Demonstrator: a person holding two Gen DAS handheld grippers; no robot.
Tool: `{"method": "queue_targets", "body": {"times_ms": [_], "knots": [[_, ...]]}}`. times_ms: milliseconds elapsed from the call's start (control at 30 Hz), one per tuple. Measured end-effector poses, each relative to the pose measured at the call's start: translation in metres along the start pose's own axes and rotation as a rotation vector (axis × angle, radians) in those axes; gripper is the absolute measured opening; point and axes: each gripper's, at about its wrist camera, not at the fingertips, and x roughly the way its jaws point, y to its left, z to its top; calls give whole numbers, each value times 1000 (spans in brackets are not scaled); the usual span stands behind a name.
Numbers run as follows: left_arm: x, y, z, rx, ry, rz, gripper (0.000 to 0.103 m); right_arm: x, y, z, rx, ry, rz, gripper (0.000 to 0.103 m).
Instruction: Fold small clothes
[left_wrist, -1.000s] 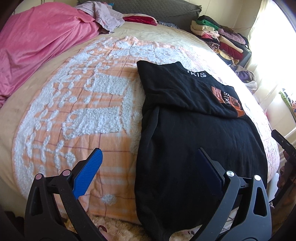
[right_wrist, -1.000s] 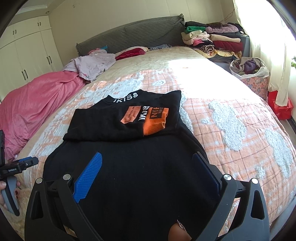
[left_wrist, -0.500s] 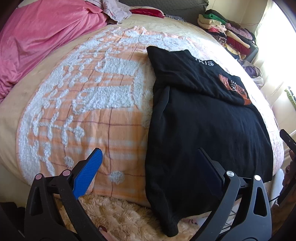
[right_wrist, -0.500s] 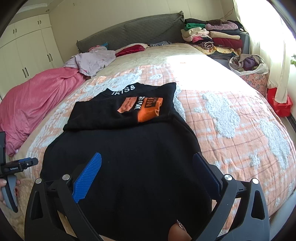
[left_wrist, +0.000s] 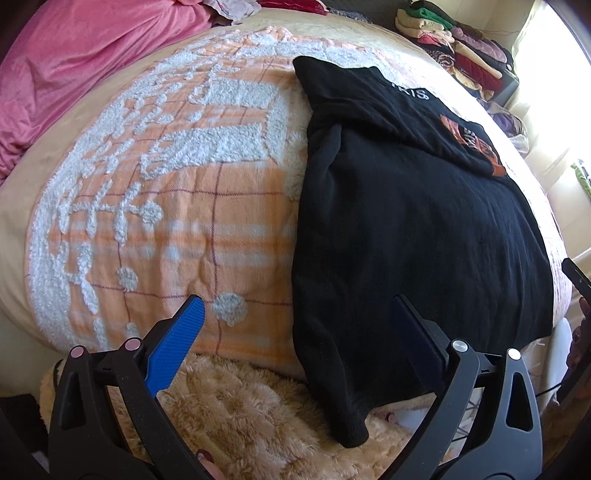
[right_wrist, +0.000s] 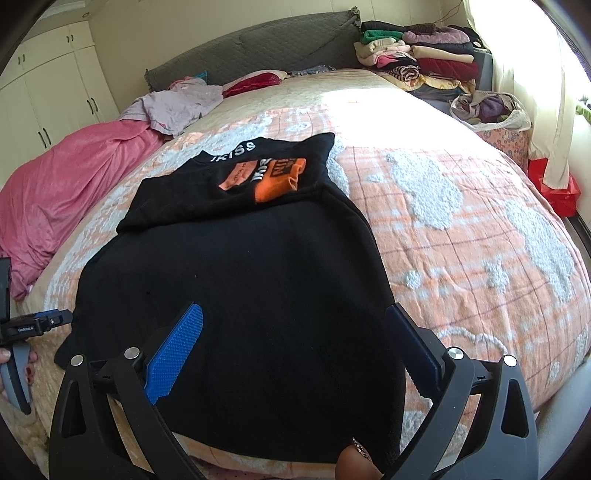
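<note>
A black shirt (left_wrist: 406, 206) with an orange print lies on the bed, its top part folded down; its hem hangs over the near bed edge. It also shows in the right wrist view (right_wrist: 240, 280), with the orange print (right_wrist: 273, 177) facing up. My left gripper (left_wrist: 295, 314) is open and empty, above the bed edge at the shirt's left hem corner. My right gripper (right_wrist: 295, 325) is open and empty, over the shirt's near hem. The left gripper also shows at the left edge of the right wrist view (right_wrist: 22, 328).
The bed has an orange and white blanket (left_wrist: 166, 192) and a pink quilt (right_wrist: 62, 184) at the left. Stacked folded clothes (right_wrist: 413, 62) and a full basket (right_wrist: 491, 114) stand at the far right. A fluffy beige rug (left_wrist: 240, 413) lies below the bed edge.
Both grippers have drawn back toward the near edge of the bed and stayed open. The shirt lies as before.
</note>
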Motion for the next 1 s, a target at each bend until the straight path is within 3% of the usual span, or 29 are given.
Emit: {"method": "queue_targets", "body": {"times_ms": [267, 600, 700, 733, 767, 1000], "knots": [[9, -7, -12, 21, 78, -72, 93, 1, -10, -14, 7, 40, -13, 98], [19, -17, -12, 63, 116, -49, 89, 2, -24, -37, 48, 91, 0, 98], [24, -20, -12, 84, 130, -47, 74, 1, -27, -43, 58, 103, 10, 98], [26, -21, -12, 90, 135, -48, 55, 1, -28, -45, 57, 106, 11, 98], [30, -22, -13, 98, 144, -43, 47, 1, -28, -48, 55, 110, 15, 98], [25, -25, -15, 110, 115, -59, 19, 2, -33, -54, 70, 130, 52, 98]]}}
